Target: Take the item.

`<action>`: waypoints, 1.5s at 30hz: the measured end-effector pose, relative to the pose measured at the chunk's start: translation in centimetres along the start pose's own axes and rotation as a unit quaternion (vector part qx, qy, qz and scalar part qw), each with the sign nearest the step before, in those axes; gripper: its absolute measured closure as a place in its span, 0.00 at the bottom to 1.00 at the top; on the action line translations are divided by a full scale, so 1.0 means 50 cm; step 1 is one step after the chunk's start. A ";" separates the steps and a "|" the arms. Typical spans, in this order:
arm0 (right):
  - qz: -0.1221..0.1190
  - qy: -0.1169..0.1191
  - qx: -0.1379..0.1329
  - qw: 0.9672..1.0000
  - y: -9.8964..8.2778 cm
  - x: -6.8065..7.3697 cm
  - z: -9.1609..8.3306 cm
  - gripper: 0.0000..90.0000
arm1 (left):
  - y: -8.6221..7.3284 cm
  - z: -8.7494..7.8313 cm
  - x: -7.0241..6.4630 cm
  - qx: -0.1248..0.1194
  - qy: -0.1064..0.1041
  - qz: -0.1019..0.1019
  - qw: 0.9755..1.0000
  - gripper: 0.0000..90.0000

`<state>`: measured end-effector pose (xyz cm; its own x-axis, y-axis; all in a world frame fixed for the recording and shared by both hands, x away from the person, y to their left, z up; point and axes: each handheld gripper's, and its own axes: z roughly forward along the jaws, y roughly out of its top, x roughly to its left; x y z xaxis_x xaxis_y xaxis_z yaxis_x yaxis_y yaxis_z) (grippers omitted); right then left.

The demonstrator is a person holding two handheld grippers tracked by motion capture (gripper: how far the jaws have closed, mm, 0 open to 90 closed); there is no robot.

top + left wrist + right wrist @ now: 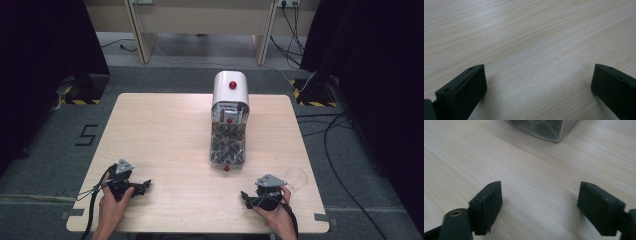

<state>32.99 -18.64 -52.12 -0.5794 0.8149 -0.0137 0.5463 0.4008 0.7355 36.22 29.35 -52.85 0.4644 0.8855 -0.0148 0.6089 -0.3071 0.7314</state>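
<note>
Where overhead sees cup (296, 177), dispenser (544, 128) (corner) near right jaws

left gripper (539, 82) | jaws wide apart | over bare wooden table (529, 37)

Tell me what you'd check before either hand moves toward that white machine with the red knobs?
1. Left gripper jaws apart with nothing between: ok.
2. Right gripper jaws apart with nothing between: ok.
3. Dispenser upright at the table's middle: ok.
4. Clear cup beside the right hand, upright near the table edge: ok.
5. Bare tabletop between grippers and dispenser: ok.
6. What the dispenser's clear bin contains: cannot tell.
</note>
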 end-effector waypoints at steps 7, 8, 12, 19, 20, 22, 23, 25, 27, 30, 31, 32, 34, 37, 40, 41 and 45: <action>-0.001 -0.003 -0.023 1.000 0.010 0.006 0.001 0.29 | 0.000 0.000 0.000 0.000 0.000 0.000 1.000 0.00; -0.002 -0.005 -0.027 1.000 0.012 0.006 0.001 0.29 | 0.000 0.000 0.000 0.000 0.000 0.000 1.000 0.00; 0.002 -0.011 -0.050 0.999 0.026 0.006 -0.005 0.31 | 0.000 0.000 0.000 0.000 0.000 0.000 1.000 0.00; -0.007 -0.019 -0.084 0.996 0.060 0.018 -0.013 0.35 | 0.000 0.000 0.000 0.000 0.000 0.000 1.000 0.00; -0.009 -0.021 -0.089 0.996 0.065 0.019 -0.015 0.35 | 0.000 0.000 0.000 0.000 0.000 0.000 1.000 0.00; -0.012 -0.022 -0.100 0.995 0.077 0.019 -0.018 0.36 | 0.000 0.000 0.000 0.000 0.000 0.000 1.000 0.00; -0.013 -0.021 -0.105 0.994 0.084 0.019 -0.018 0.36 | 0.000 0.000 0.000 0.000 0.000 0.000 1.000 0.00; -0.015 -0.023 -0.109 0.994 0.095 0.018 -0.019 0.37 | 0.000 0.000 0.000 0.000 0.000 0.000 1.000 0.00; -0.013 -0.026 -0.116 0.993 0.108 0.019 -0.020 0.38 | 0.000 0.000 0.000 0.000 0.000 0.000 1.000 0.00; -0.013 -0.034 -0.123 0.992 0.125 0.020 -0.020 0.39 | 0.000 0.000 0.000 0.000 0.000 0.000 1.000 0.00; -0.015 -0.036 -0.125 0.991 0.132 0.020 -0.020 0.40 | 0.000 0.000 0.000 0.000 0.000 0.000 1.000 0.00; -0.012 -0.036 -0.129 0.991 0.144 0.018 -0.018 0.41 | 0.000 0.000 0.000 0.000 0.000 0.000 1.000 0.00; -0.007 -0.039 -0.133 0.990 0.154 0.016 -0.015 0.42 | 0.000 0.000 0.000 0.000 0.000 0.000 1.000 0.00; -0.006 -0.038 -0.139 0.990 0.170 0.011 -0.010 0.43 | 0.000 0.000 0.000 0.000 0.000 0.000 1.000 0.00; -0.003 -0.042 -0.142 0.989 0.184 0.007 -0.006 0.44 | 0.000 0.000 0.000 0.000 0.000 0.000 1.000 0.00; -0.003 -0.042 -0.142 0.989 0.184 0.007 -0.006 0.44 | 0.000 0.000 0.000 0.000 0.000 0.000 1.000 0.00; 0.001 -0.048 -0.143 0.989 0.202 -0.001 0.009 0.46 | 0.000 0.000 0.000 0.000 0.000 0.000 1.000 0.00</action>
<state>38.78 -14.46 -44.99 -0.5107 0.8573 -0.0656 0.3464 0.2749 0.8969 36.22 29.35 -52.85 0.4641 0.8856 -0.0150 0.6090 -0.3067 0.7315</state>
